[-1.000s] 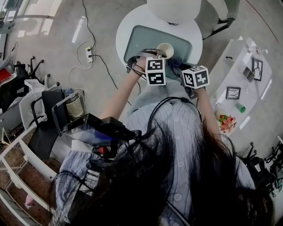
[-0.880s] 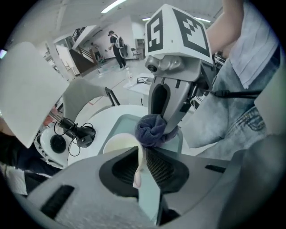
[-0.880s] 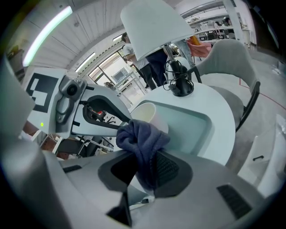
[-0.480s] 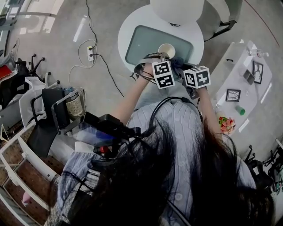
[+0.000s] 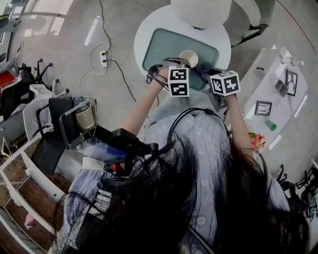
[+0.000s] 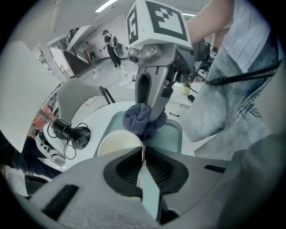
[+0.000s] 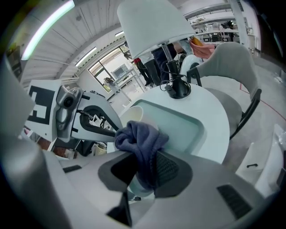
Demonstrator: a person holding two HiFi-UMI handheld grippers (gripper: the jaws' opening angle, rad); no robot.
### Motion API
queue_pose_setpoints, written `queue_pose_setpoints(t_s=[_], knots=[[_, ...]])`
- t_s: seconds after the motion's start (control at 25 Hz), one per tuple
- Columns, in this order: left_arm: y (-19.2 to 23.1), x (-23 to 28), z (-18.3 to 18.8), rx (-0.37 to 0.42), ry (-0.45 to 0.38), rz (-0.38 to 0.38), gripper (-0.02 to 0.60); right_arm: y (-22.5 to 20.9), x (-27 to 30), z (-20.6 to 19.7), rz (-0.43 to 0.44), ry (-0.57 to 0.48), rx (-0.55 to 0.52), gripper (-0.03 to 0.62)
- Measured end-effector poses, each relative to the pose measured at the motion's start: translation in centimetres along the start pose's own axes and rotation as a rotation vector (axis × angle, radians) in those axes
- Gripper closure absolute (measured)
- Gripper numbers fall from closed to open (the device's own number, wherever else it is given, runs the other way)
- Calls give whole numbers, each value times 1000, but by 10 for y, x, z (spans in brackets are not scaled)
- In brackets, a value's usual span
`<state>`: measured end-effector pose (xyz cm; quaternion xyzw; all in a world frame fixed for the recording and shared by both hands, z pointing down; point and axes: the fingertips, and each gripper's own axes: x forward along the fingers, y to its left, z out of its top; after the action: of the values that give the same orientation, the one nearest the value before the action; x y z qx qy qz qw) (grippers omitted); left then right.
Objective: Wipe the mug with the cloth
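A cream mug [image 6: 117, 143] is held over the grey-green tray [image 6: 176, 134], and my left gripper [image 6: 143, 153] is shut on its rim. Pressed against the mug's far side is a bunched dark blue cloth [image 6: 144, 120], which my right gripper [image 7: 143, 166] is shut on. In the right gripper view the cloth [image 7: 140, 141] fills the jaws and the mug [image 7: 134, 115] shows just behind it. From the head view the mug [image 5: 189, 58] sits between both grippers, near the tray's [image 5: 169, 44] front edge.
The tray lies on a round white table [image 5: 149, 30]. A black-footed lamp [image 7: 175, 86] with a white shade [image 5: 201, 11] stands at the table's far side, with a grey chair [image 7: 228, 62] behind it. Cables and a power strip [image 5: 103, 59] lie on the floor to the left.
The left gripper's marker cube swung a little to the right and back, turning slightly. The right gripper with the cloth stayed against the mug, hardly moving.
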<state>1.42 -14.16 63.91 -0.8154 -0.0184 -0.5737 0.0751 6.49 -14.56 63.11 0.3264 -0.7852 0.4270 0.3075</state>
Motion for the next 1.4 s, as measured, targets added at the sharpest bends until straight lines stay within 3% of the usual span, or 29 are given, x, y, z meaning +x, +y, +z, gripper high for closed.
queue_pose_setpoints(t_s=[0.24, 0.76, 0.96, 1.16, 1.4], knots=[[-5, -3, -8, 105, 4, -46, 543, -10, 5, 14, -8, -23, 21, 496], [-5, -4, -8, 147, -14, -59, 541, -12, 17, 42, -23, -26, -13, 496], [0, -6, 0, -73, -35, -22, 541, -15, 17, 41, -17, -33, -10, 496], [8, -16, 26, -339, -121, 47, 541, -18, 16, 38, -19, -32, -5, 496], [26, -6, 22, -510, -26, 155, 541, -17, 17, 39, -20, -33, -4, 496]])
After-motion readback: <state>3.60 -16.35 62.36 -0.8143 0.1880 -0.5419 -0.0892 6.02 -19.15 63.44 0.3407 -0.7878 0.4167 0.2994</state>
